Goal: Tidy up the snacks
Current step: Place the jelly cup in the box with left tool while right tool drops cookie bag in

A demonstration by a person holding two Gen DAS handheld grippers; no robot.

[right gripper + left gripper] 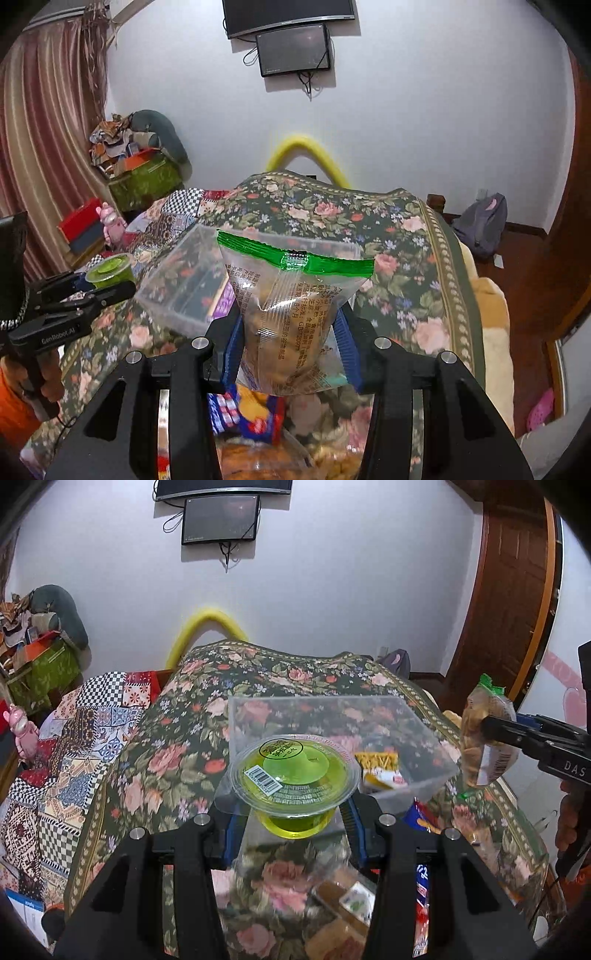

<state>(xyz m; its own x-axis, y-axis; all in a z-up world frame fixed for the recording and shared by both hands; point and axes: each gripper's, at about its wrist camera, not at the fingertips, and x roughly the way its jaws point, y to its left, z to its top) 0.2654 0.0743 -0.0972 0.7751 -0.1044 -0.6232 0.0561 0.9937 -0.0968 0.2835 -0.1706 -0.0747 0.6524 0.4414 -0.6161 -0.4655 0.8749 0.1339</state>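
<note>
Gripping a green jelly cup [295, 775] in left gripper [291, 812] and a biscuit bag [291, 314] in right gripper [291, 339], both jaws clamped, presumably carrying them toward the clear bin [424, 738] at twelve o'clock for sorting.

Surfaces: mostly glossy clear plastic on matt printed cloth.
Jelly cup [295, 786]: glossy clear plastic, film lid. Snack bag [291, 314]: crinkled clear film, green seal. Clear bin [424, 738]: smooth plastic. Floral cloth [177, 746]: matt, woven. Door [513, 590]: polished wood.
</note>
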